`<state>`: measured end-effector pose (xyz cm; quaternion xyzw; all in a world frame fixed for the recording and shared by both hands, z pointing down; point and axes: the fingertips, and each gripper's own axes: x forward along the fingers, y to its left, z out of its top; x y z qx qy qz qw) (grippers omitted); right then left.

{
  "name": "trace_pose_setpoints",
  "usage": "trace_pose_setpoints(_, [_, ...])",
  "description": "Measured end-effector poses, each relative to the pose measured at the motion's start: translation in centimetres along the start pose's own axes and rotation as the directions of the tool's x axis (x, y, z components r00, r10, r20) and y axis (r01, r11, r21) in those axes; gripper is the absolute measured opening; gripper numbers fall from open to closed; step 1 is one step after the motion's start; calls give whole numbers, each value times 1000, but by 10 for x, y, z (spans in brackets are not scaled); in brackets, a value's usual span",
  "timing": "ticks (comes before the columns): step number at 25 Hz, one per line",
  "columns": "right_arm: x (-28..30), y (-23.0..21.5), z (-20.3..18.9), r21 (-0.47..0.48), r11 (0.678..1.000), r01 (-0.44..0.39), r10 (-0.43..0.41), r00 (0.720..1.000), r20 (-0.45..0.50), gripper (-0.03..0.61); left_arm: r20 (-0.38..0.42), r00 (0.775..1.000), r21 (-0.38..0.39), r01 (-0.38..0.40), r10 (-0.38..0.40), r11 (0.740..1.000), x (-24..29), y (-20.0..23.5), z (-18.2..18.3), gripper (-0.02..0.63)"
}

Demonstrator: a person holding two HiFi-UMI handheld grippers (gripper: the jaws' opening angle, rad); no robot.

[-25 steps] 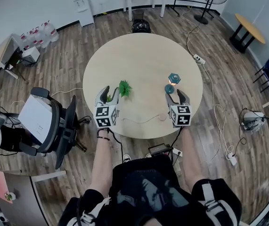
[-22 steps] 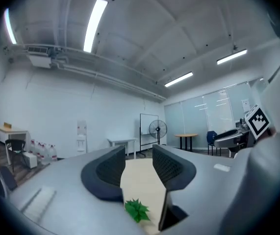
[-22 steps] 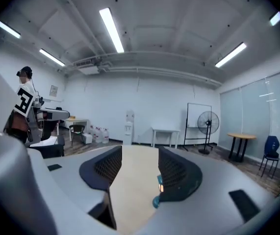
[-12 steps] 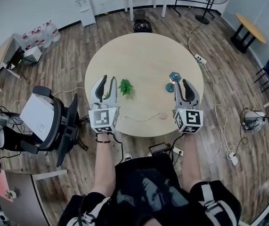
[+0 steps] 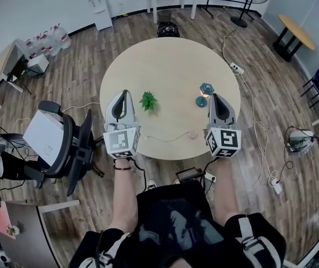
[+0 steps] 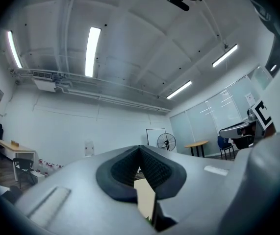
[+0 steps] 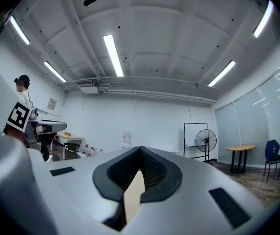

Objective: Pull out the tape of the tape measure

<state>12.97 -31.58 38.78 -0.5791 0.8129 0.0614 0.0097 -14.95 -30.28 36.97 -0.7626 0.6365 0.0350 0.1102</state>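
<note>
A small round pink tape measure lies near the front edge of the round table. Its thin tape trails left across the tabletop. My left gripper hovers above the table's left front, to the left of the tape's free end. My right gripper hovers right of the case. Neither touches the tape measure. Both jaws have just been closing with nothing between them. In the left gripper view the gripper is shut and empty, and in the right gripper view the gripper is likewise, both facing out across the room.
A small green plant and a teal ornament stand mid-table between the grippers. An office chair sits left of the table, and a power strip with cables lies on the floor to the right.
Both grippers have risen from the table's front edge, and their jaws have gone from open to shut. The tape measure and its tape lie where they were.
</note>
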Motion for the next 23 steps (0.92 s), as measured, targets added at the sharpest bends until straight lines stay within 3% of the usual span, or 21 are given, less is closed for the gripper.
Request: trace_pose_setpoints(23, [-11, 11, 16, 11, 1000, -11, 11, 1000, -8, 2, -6, 1000, 11, 21, -21, 1000, -14, -2, 14, 0])
